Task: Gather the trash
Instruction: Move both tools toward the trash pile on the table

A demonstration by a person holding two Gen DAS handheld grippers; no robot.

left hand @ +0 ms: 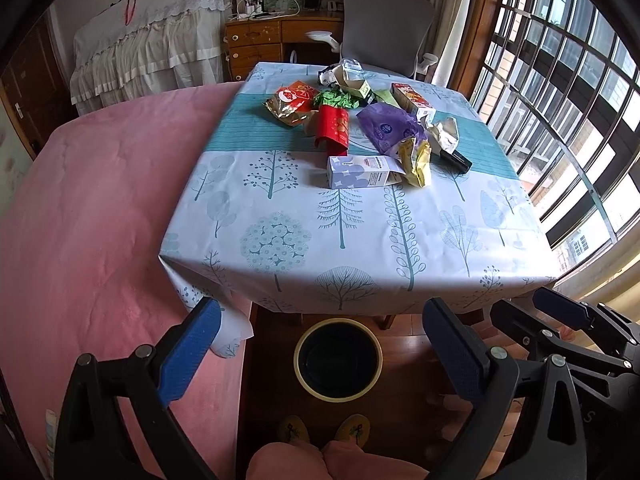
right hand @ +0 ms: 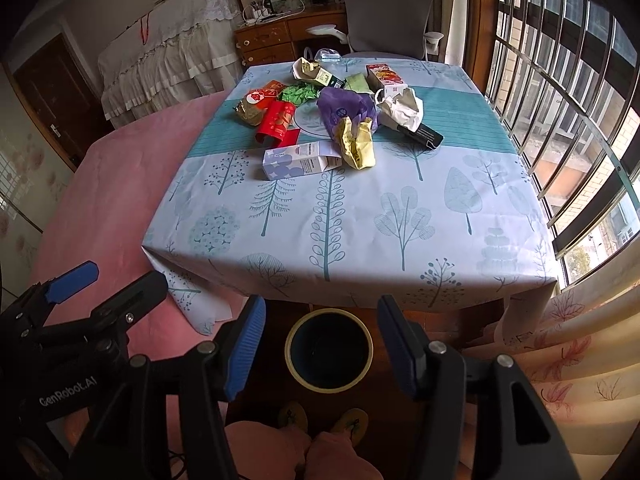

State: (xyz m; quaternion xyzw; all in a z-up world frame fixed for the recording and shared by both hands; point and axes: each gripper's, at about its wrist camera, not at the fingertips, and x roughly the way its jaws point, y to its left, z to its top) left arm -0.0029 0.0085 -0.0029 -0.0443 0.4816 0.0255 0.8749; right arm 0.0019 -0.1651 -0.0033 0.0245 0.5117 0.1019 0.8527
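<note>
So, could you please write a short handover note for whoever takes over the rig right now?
Left claw: open, empty, held over the floor in front of the table.
Right claw: open, empty, beside the left one.
Trash pile: wrappers, bags and cartons all on the tablecloth, toward the far half. Nearest piece is the white and purple carton, with the yellow wrapper next to it.
Bin: on the floor at the near table edge; no trash visible inside.
Done: nothing collected yet.
Left: pick up each piece and drop it in the bin.
</note>
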